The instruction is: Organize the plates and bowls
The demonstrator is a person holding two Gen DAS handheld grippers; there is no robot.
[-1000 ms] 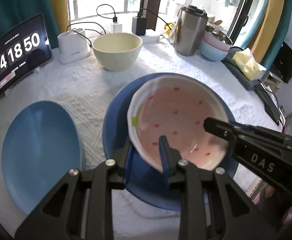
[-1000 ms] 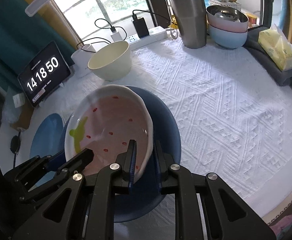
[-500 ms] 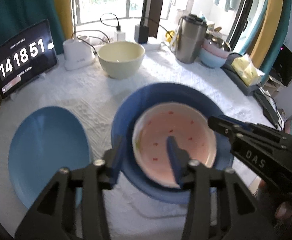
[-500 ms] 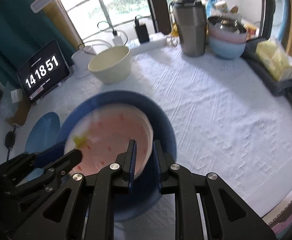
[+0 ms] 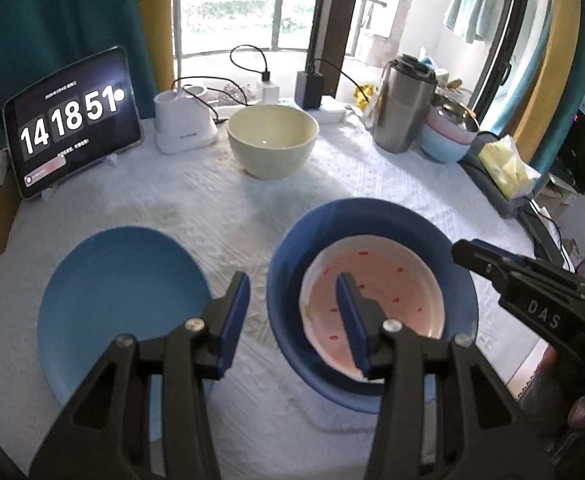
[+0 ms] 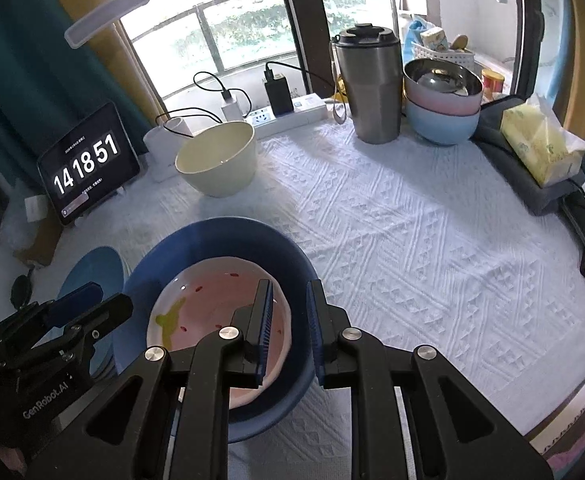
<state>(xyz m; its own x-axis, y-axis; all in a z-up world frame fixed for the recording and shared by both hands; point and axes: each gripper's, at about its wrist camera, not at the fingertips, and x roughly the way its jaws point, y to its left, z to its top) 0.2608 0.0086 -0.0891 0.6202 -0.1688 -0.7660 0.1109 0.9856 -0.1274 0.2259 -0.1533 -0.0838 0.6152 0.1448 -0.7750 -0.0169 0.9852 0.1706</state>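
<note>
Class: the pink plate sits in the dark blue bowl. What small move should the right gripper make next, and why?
Probably open the right gripper: the pink plate rests flat inside the dark blue bowl, its rim between the pads, and the left gripper stands open.

Both tools are matte black plastic with triangular cut-outs in their arms and silver round-headed screws at the pivots. The left gripper [image 5: 292,316] carries ribbed blue pads on its fingers [image 5: 234,312]; white "GenRobot.AI" lettering marks its body. The right gripper [image 6: 288,320] has matching blue-padded fingers [image 6: 263,316] and white "DAS" lettering.
</note>
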